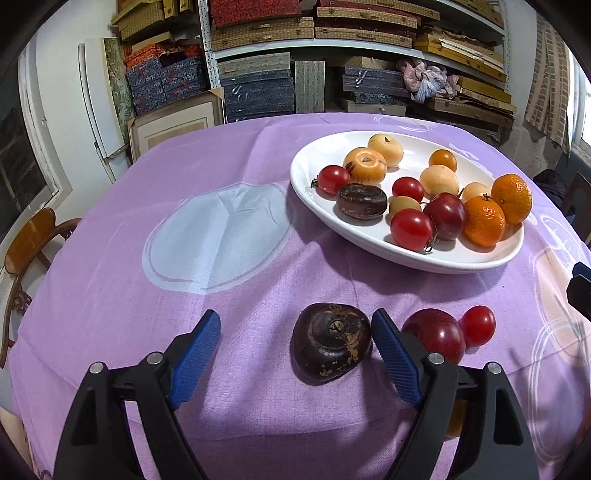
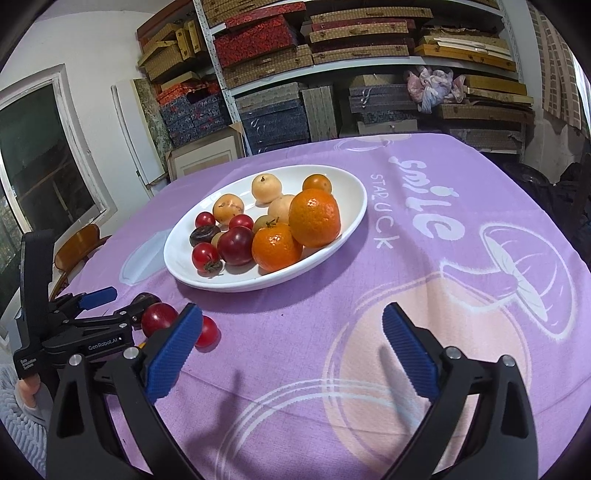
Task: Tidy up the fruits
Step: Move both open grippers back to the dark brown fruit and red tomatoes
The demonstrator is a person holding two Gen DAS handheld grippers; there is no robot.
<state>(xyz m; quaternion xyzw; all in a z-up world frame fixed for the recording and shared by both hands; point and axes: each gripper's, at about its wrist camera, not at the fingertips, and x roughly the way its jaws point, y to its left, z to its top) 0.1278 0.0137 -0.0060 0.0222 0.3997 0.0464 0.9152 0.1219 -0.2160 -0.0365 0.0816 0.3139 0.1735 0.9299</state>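
A dark brown fruit (image 1: 330, 341) lies on the purple cloth between the jaws of my left gripper (image 1: 295, 326). It sits close to the right pad (image 1: 395, 365) and well clear of the left one, so the gripper is open. Just right of it lie a red plum (image 1: 436, 332) and a cherry tomato (image 1: 478, 325). The white oval plate (image 1: 406, 254) beyond holds tangerines, tomatoes, pale yellow fruits and dark ones. My right gripper (image 2: 291, 314) hovers open over bare cloth with nothing between its fingers. In its view the left gripper (image 2: 118, 301) is at the left, by the plum (image 2: 159, 319) and tomato (image 2: 207, 332).
An orange fruit (image 1: 454, 421) is mostly hidden under the left gripper's right finger. A wooden chair (image 1: 33, 236) stands off the table's left edge. Shelves of stacked boxes (image 1: 314, 33) fill the back wall. The plate (image 2: 258, 286) sits mid-table.
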